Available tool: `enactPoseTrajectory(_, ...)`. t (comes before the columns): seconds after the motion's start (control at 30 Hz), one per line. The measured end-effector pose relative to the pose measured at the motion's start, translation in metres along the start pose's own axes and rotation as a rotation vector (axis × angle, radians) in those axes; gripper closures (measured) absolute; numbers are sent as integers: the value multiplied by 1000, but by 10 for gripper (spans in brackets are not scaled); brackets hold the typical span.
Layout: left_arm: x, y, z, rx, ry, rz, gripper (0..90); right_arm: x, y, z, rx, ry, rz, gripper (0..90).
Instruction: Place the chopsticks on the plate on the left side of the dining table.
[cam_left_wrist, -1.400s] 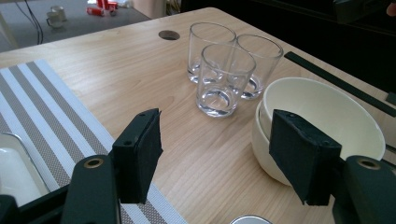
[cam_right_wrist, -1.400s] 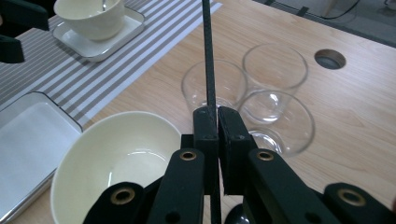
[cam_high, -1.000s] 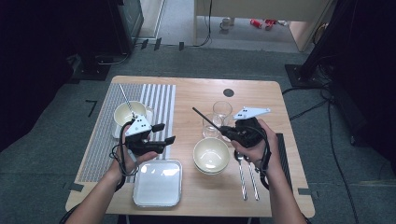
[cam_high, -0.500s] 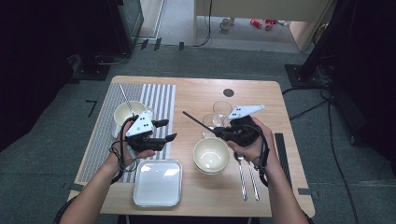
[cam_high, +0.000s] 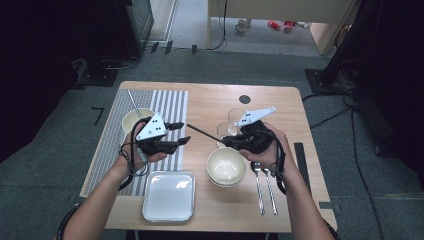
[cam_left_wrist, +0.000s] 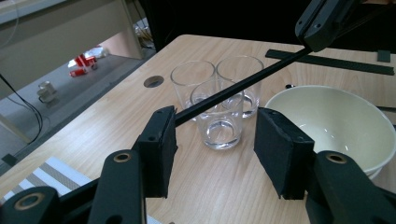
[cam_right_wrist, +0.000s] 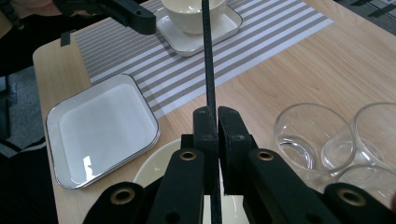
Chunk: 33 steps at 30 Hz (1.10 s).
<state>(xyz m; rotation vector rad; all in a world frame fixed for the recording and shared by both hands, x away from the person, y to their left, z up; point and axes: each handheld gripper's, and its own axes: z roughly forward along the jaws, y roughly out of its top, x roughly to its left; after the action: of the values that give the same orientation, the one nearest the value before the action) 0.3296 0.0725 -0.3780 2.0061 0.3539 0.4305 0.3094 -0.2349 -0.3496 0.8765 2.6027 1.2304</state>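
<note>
Two grippers: you hold one in each hand, and one thin black stick (cam_high: 204, 133) runs between them, near the middle of the high view.
Where the stick is: it hangs in the air over the table (cam_high: 280, 102), left of the three clear glasses (cam_left_wrist: 219, 100) and above the cream bowl (cam_high: 226, 166).
Right gripper (cam_right_wrist: 217, 116): its jaws are pressed together and pinch one end of the stick, which runs straight up the middle of the right gripper view.
Left gripper (cam_left_wrist: 212, 147): its jaws are half spread and have just been closing. The free tip of the stick sits at the inner face of the left pad (cam_left_wrist: 159, 149); I cannot tell if it touches. The other pad is well apart from it.
How it feels: I think the stick is very light, stiff and smooth, so it can slip or spin in a pinch.
Where to grab: take it a little way in from the tip, flat between both pads, so it does not flick out.
Watch out: the glasses stand close behind and can break, so keep the stick up and away from them.
</note>
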Motion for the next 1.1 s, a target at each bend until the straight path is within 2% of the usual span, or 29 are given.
enactPoseTrajectory(0.13,-2,5,1,22,-12,32,477,0,2,1,11,10,-12,876)
enactPoseTrajectory(0.23,-5,10,3,47,-33,73,505,2,2,3,19,21,-24,876)
enactPoseTrajectory(0.27,-7,12,4,55,-23,88,490,2,3,4,17,24,-28,876)
enactPoseTrajectory(0.37,-11,15,7,75,-40,118,491,4,3,5,20,33,-29,876)
enactPoseTrajectory(0.47,-14,16,11,90,-68,137,500,5,3,6,19,44,-38,876)
enactPoseTrajectory(0.6,-16,16,16,110,-65,157,486,8,4,6,26,53,-58,876)
enactPoseTrajectory(0.67,-16,16,17,114,-74,157,488,9,5,6,35,60,-65,876)
enactPoseTrajectory(0.9,-23,16,24,162,-103,206,503,13,6,6,41,80,-86,876)
enactPoseTrajectory(1.1,-27,16,28,178,-95,228,565,16,6,10,56,95,-107,876)
